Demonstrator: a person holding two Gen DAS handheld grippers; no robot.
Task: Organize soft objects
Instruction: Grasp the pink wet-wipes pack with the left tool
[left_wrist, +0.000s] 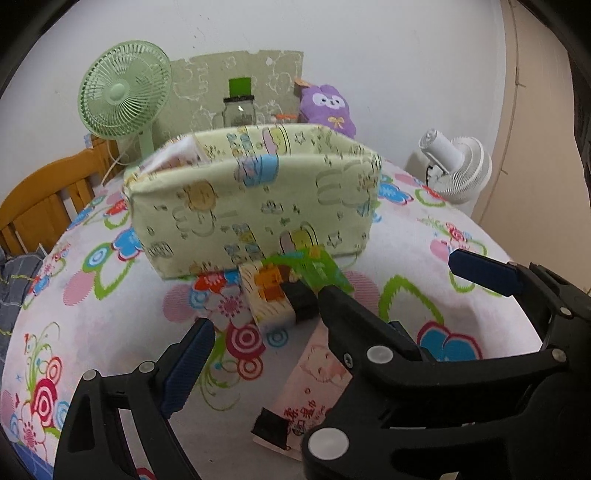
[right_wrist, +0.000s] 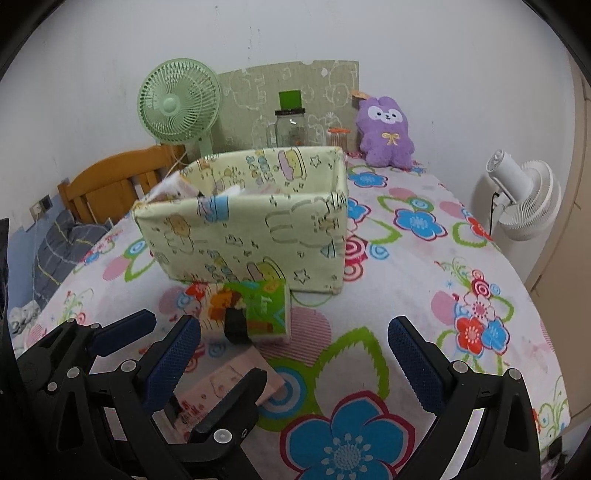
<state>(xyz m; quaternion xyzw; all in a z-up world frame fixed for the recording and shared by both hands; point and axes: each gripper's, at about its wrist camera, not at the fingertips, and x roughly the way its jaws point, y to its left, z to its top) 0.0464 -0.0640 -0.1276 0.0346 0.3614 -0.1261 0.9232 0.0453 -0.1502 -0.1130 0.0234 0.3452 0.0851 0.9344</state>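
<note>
Both my tongs, left and right, gape open over the bed (tissue packs lie before the fabric bin).

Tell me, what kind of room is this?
Probably a bedroom. A floral sheet covers what looks like a bed, a wooden headboard stands at the back left, and a purple plush toy leans on the wall. A green fan stands nearby.
</note>
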